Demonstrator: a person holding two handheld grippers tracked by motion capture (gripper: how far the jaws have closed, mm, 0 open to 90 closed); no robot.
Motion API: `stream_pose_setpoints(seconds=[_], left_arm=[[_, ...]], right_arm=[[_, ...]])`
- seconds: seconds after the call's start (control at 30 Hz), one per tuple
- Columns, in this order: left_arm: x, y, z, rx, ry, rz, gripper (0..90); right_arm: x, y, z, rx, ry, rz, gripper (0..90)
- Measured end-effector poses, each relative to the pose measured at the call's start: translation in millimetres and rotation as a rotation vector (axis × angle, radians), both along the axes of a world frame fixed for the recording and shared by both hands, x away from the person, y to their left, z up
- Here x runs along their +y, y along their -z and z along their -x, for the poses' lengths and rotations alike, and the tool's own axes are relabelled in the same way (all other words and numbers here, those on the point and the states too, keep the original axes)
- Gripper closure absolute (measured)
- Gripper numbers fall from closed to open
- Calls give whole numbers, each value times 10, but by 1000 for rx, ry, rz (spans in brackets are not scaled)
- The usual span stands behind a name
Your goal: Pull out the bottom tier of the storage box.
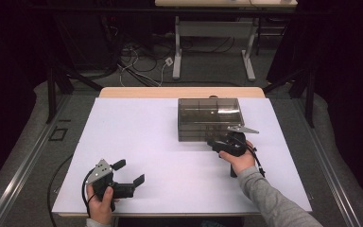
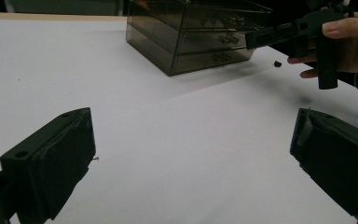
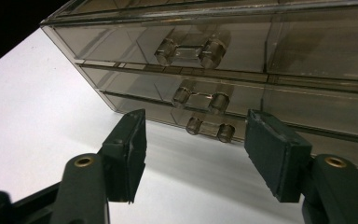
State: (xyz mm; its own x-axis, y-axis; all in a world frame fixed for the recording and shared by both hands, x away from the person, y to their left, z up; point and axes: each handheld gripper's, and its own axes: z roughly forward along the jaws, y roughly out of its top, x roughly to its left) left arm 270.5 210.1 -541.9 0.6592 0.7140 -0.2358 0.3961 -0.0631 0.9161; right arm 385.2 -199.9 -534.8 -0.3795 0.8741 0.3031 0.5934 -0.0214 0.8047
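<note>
A smoked see-through drawer box with three drawers stands on the white table top, right of the middle. My right gripper is close in front of it, held by a hand in a grey sleeve. In the right gripper view its jaws stand apart and point at the drawer fronts, level with the lowest handle, which they do not touch. Two more handles sit above. My left gripper rests near the front left, open and holding nothing. From there the box lies far ahead.
A small black speck lies on the table near the right hand. Behind the table are a second table's white legs and loose cables on the floor. Dark curtains close both sides.
</note>
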Motion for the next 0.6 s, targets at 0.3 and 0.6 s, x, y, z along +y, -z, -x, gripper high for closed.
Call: stream_pose_setpoints(seconds=[0.3,0.6], left_arm=[[-8,3,-8,0,4,-4,3],[-5,4,-9,-3,3,-3,4]], right_arm=[[106,45,3,58,-16,-13,397],[165,110,-42,99,5,-44,463]])
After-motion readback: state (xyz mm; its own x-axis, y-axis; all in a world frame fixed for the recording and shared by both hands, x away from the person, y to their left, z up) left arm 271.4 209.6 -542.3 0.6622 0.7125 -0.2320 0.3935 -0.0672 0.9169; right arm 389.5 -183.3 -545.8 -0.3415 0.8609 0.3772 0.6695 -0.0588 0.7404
